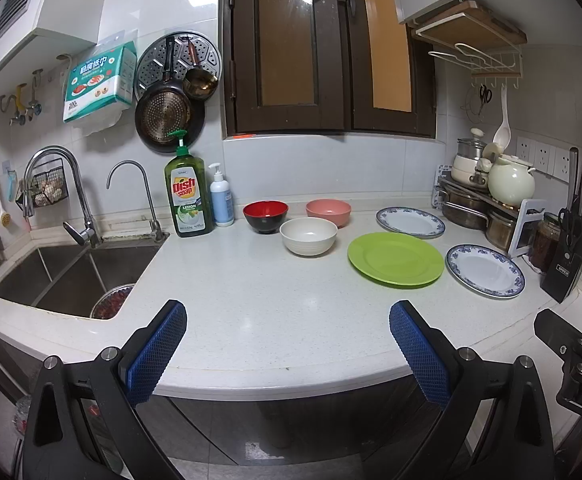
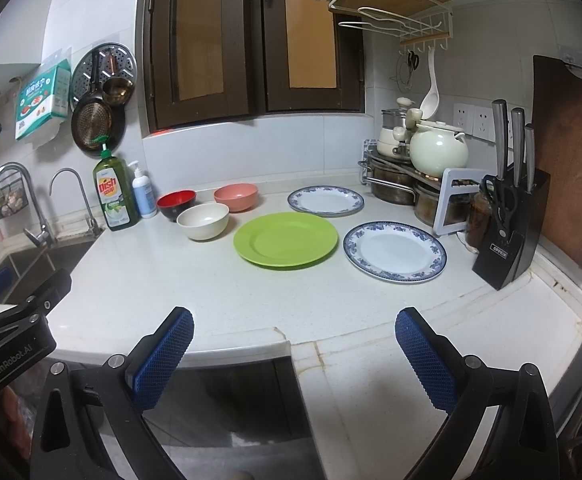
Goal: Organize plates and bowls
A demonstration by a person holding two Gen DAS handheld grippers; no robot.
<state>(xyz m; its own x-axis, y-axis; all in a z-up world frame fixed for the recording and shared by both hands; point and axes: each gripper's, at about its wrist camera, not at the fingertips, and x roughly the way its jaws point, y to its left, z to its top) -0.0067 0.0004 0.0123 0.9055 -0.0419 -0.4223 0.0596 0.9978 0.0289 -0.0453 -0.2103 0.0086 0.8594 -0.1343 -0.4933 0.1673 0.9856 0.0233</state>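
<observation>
On the white counter [image 1: 251, 304] stand a red-and-black bowl [image 1: 265, 216], a pink bowl [image 1: 328, 212] and a cream bowl [image 1: 308, 236]. To their right lie a green plate [image 1: 395, 259] and two blue-rimmed white plates, one far [image 1: 410, 222] and one near [image 1: 485, 271]. The right wrist view shows the same bowls, red-and-black [image 2: 176, 204], pink [image 2: 236, 197], cream [image 2: 203, 221], and the green plate [image 2: 285, 239] and blue-rimmed plates [image 2: 325, 201] [image 2: 395, 252]. My left gripper [image 1: 289, 344] is open and empty at the counter's front edge. My right gripper [image 2: 293, 350] is open and empty, to the right of the left one.
A double sink [image 1: 71, 272] with taps lies at the left. A dish soap bottle [image 1: 188, 196] and a pump bottle [image 1: 221, 198] stand behind the bowls. Pots and a teapot on a rack [image 2: 419, 168] and a knife block [image 2: 509, 232] crowd the right corner.
</observation>
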